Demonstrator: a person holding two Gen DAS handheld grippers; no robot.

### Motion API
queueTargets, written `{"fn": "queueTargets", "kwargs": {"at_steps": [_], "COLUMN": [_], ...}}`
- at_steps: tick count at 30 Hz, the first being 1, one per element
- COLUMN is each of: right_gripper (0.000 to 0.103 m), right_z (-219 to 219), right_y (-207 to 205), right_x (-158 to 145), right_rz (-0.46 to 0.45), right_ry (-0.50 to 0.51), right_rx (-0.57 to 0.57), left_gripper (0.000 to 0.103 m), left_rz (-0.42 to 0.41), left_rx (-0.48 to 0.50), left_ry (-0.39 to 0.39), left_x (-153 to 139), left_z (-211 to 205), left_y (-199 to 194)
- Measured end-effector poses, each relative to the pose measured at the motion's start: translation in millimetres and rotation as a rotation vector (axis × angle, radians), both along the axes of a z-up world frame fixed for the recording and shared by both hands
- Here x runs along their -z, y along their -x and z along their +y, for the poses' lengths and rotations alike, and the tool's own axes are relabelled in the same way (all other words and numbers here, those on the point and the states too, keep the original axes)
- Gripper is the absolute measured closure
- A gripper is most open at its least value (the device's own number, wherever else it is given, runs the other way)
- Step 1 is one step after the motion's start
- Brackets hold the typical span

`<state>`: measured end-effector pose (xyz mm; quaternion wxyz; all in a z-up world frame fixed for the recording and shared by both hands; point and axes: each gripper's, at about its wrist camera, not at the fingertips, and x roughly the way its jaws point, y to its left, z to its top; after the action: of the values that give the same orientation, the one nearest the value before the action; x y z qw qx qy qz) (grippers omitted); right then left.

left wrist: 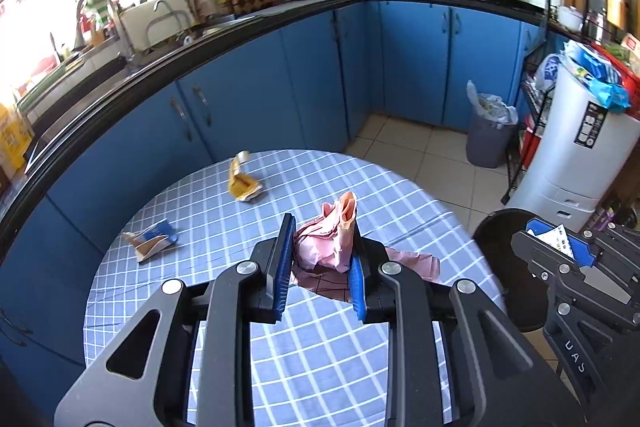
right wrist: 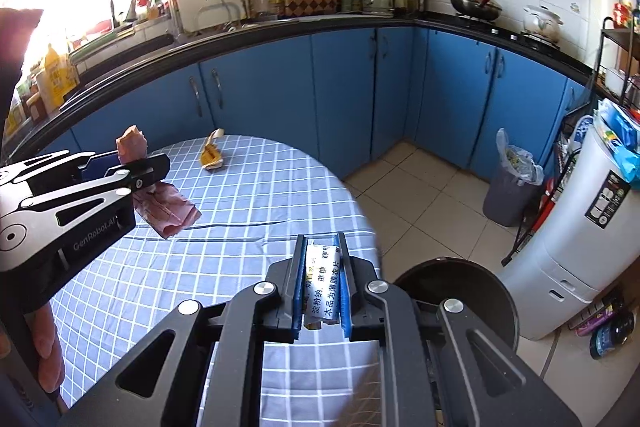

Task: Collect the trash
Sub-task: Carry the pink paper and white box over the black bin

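Note:
My left gripper is shut on a crumpled pink wrapper, held above the round table with its blue checked cloth. Seen from the right wrist view, that left gripper hangs at the left with the pink wrapper dangling below its jaws. My right gripper is shut on a white printed packet near the table's right edge; it also shows at the right in the left wrist view. A yellow wrapper and a blue and brown wrapper lie on the cloth.
A grey bin with a plastic liner stands on the tiled floor by the blue cabinets. A black round stool sits beside the table. A white tall appliance and a wire rack stand at the right.

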<state>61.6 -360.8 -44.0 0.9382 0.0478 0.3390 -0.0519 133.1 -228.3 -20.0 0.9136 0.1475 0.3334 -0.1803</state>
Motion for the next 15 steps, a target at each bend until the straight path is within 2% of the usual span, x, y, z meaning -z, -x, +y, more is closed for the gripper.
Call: {"fn": "queueTargets", "kwargs": {"at_steps": [15], "right_gripper": [0.089], "right_z": [-71.7], "right_y": [29.0], "right_x": [-6.8], "right_rz": [-0.046], "right_ry": [-0.006], "right_rx": [0.111], "left_gripper": [0.077], "left_rz": [0.016], "left_rx": [0.114], "left_ry": [-0.015], "left_x": [-3.1], "left_z": [-82.5], "left_y": [23.9]}}
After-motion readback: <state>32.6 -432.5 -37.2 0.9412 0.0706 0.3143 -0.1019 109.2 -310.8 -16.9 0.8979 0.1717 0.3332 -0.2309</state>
